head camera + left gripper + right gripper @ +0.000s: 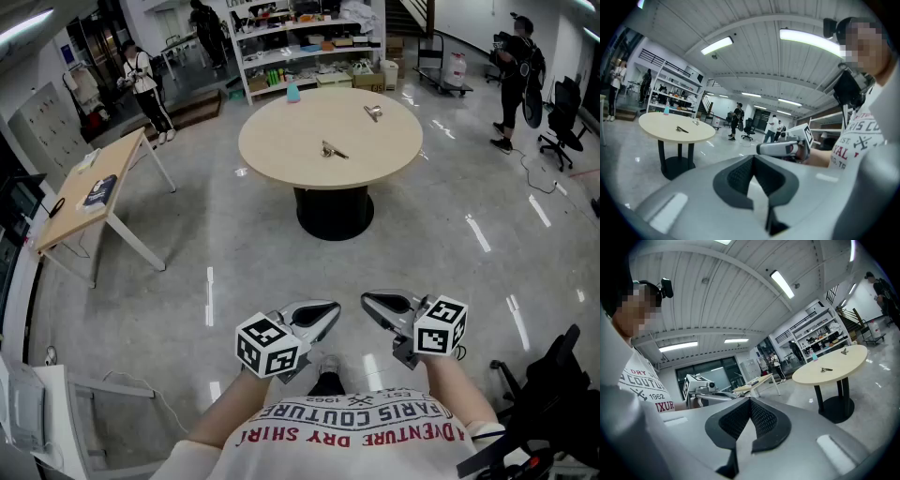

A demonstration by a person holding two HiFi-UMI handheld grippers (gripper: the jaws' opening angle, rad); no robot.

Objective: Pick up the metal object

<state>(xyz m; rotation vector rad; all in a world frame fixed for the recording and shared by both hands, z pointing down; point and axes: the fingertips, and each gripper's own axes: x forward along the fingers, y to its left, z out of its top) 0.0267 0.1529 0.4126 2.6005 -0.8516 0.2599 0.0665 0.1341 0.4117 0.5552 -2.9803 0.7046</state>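
Note:
A round beige table [281, 141] stands a few steps ahead on a black pedestal. Two small metal objects lie on it: one near the middle [333, 150], the other toward the far right [373, 112]. Both also show small and far off in the left gripper view [682, 129] and the right gripper view [827, 369]. My left gripper [330, 309] and right gripper [367, 302] are held close to my body, far short of the table. Each has its jaws together with nothing between them, in its own view too: the left gripper [752, 157], the right gripper [750, 400].
A blue bottle [293, 91] stands at the table's far edge. A wooden desk [94, 192] is at the left, shelves [309, 47] at the back. People stand at the back left [141, 80] and back right [514, 66]. A black chair [553, 403] is near my right.

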